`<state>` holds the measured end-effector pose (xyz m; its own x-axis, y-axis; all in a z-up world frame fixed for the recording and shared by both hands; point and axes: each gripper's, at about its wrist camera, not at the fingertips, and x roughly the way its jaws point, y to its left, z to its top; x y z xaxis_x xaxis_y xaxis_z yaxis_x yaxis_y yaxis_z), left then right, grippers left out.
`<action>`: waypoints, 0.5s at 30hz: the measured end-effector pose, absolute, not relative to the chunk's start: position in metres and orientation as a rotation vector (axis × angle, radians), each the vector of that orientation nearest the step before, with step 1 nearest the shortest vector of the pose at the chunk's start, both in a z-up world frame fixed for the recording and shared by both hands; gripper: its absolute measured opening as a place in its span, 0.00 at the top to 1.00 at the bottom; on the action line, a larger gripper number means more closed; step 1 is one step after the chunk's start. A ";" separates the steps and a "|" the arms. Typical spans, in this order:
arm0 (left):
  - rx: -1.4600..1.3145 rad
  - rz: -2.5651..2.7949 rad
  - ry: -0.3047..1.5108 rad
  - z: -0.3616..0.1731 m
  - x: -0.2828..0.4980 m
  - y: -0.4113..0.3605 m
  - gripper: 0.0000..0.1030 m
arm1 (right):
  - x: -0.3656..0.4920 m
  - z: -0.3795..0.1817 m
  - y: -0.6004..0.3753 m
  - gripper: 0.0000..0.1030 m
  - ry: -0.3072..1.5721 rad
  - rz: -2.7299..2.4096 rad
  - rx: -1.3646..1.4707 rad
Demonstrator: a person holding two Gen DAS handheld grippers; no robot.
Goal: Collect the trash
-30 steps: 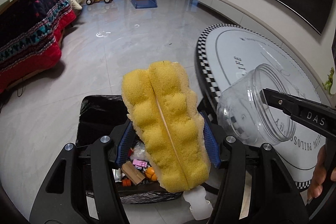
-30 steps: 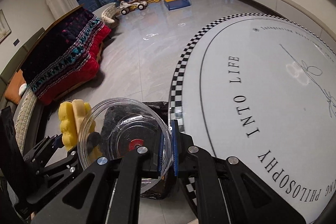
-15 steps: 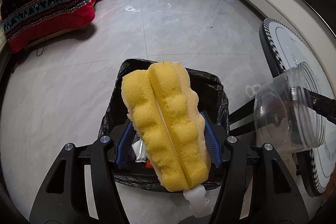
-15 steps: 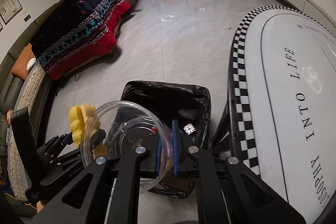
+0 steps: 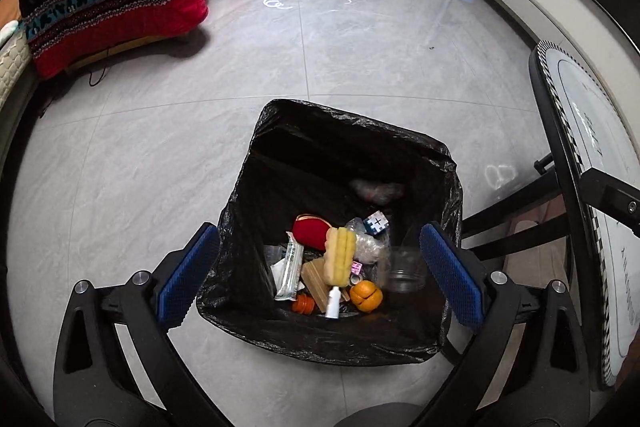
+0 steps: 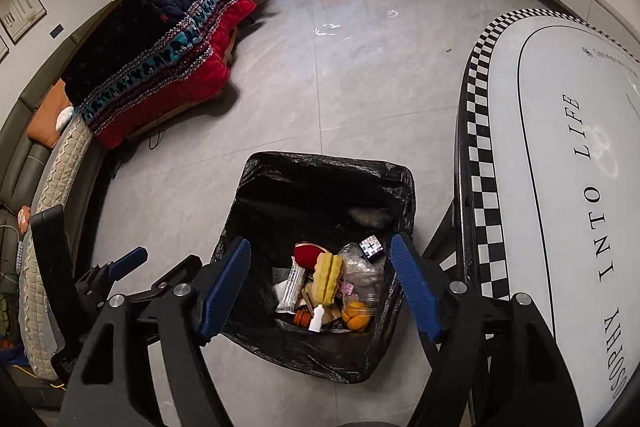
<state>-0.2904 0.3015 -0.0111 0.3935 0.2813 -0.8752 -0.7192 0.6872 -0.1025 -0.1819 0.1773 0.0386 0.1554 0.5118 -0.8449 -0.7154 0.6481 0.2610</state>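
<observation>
Right of bin (image 6: 404,195), table (image 6: 560,155) lettering: "INTO LIFE".
Bin contents: sponge (image 5: 340,257), jar (image 5: 406,269).
Left gripper (image 5: 318,277): jaws apart, empty.
Right gripper (image 6: 320,289): jaws apart, empty.

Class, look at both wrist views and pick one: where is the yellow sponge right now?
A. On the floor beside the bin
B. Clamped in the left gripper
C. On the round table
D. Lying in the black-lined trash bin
D: the yellow sponge lies among the rubbish inside the trash bin, while the left gripper and the right gripper both hang open and empty above it.
</observation>
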 end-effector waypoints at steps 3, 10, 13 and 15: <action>-0.508 0.660 0.973 -0.009 -0.286 0.298 0.06 | -0.180 0.041 0.171 0.29 1.098 0.884 -0.218; -0.464 0.620 0.970 0.002 -0.269 0.279 0.06 | -0.171 0.047 0.147 0.29 1.094 0.878 -0.187; -0.451 0.596 0.956 0.011 -0.258 0.269 0.06 | -0.166 0.051 0.135 0.29 1.089 0.868 -0.172; -0.438 0.576 0.947 0.017 -0.250 0.261 0.06 | -0.161 0.056 0.124 0.29 1.078 0.857 -0.159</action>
<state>-0.2505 0.2605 0.0173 0.4552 0.2651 -0.8500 -0.6330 0.7678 -0.0995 -0.1608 0.1243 0.0557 0.1942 0.5351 -0.8221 -0.6809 0.6768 0.2797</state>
